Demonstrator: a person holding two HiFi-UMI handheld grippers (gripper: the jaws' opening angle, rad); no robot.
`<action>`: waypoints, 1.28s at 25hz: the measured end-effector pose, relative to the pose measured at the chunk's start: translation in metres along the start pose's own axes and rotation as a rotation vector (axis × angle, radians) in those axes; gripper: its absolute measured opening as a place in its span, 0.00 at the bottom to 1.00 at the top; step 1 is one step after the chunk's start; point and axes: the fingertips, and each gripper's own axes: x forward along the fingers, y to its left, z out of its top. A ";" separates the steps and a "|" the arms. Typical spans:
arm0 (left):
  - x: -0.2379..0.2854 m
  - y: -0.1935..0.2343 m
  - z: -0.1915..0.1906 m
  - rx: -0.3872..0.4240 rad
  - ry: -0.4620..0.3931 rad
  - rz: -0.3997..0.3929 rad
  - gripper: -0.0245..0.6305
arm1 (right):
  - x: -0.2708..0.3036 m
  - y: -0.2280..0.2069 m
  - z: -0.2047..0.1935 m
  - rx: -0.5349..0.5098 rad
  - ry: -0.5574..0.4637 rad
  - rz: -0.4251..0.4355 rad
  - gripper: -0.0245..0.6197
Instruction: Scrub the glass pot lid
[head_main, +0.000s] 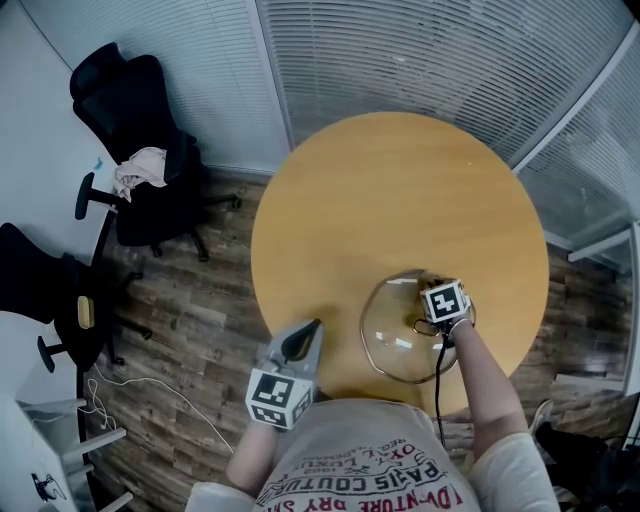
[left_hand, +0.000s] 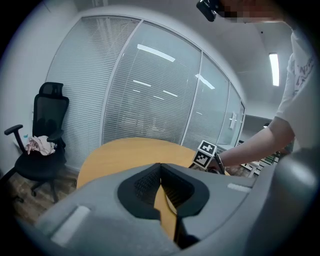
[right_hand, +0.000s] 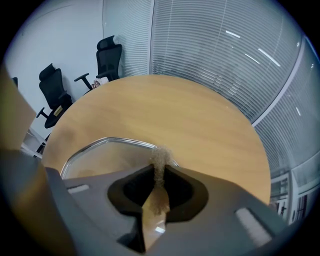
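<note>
Table (head_main: 400, 190): glass lid (head_main: 393, 343) under right hand-held gripper (right_hand: 159, 169) pinching scourer (right_hand: 161, 156); left hand-held gripper (left_hand: 160, 171) closed.

Glossy glass lid (head_main: 395, 338), metal-rimmed, lies on smooth wooden table (head_main: 400, 190); scrubber (right_hand: 160, 159) seems fibrous.

T-shirt (head_main: 372, 476): several lines of red block lettering, seen upside down; one word apparently "COUTURE", remainder unclear. No other legible text.
</note>
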 end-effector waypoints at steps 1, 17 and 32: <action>0.000 0.001 0.000 -0.002 0.001 0.000 0.05 | 0.000 0.000 0.000 -0.004 0.007 -0.008 0.14; -0.004 0.026 0.003 -0.017 -0.017 0.041 0.05 | 0.009 0.026 0.026 -0.134 -0.001 0.031 0.14; -0.004 0.024 0.006 -0.022 -0.030 0.034 0.05 | 0.001 0.087 0.050 -0.391 -0.067 0.071 0.14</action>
